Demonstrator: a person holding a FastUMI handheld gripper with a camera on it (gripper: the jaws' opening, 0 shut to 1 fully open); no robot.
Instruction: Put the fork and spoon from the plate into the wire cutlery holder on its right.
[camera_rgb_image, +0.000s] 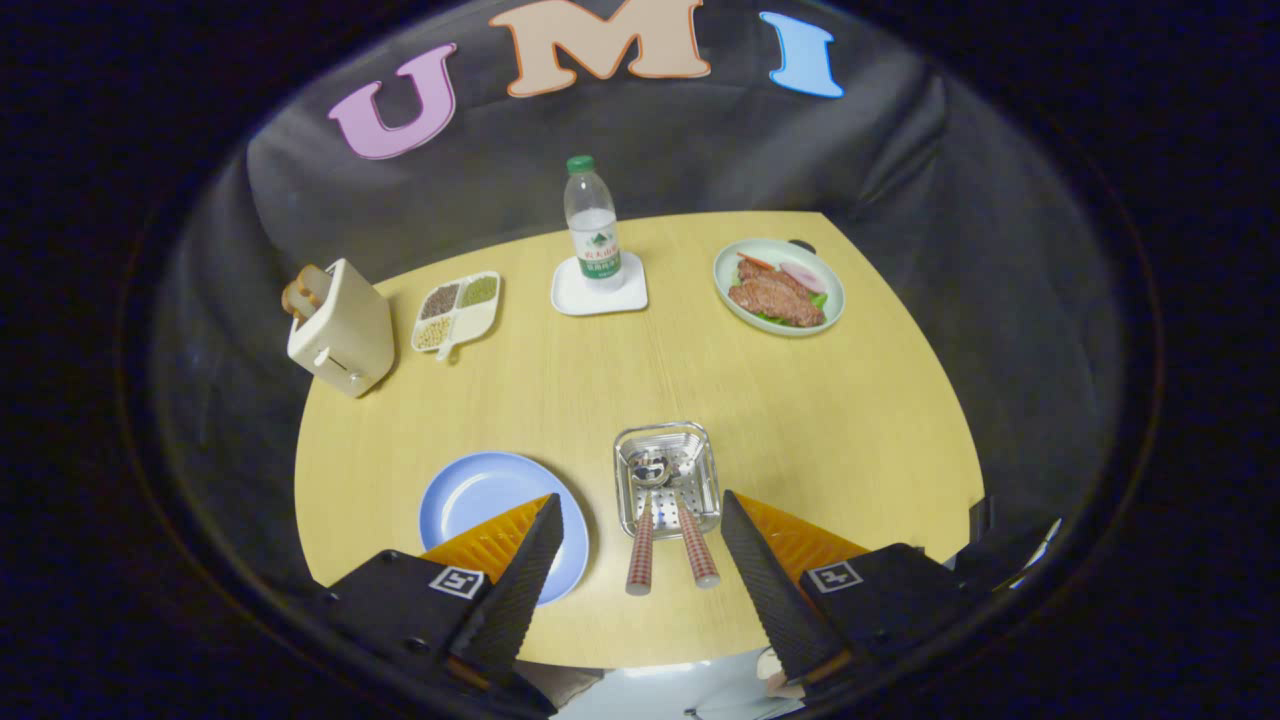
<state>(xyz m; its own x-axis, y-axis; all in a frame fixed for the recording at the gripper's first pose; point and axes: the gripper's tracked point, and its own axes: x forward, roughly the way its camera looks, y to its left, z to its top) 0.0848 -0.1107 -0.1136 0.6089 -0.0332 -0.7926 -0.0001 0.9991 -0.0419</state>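
Gripper (640, 520) is being held wide open w/ nothing gripped. Fork (694, 535) & spoon (644, 510) are being carried in wire cutlery holder (667, 478), handles sticking out btwn fingers; blue plate (480, 500) beside it on tabletop (640, 370).

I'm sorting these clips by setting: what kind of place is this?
Likely a staged dining setup in a recording booth: a wooden table against a cloth wall, with a toaster and a plate of food. The tool hangs open.

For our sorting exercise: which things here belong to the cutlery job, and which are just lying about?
Job: blue plate; wire cutlery holder with fork and spoon in it; open tongs.
Lying about: toaster, water bottle, grain tray, plate of meat.
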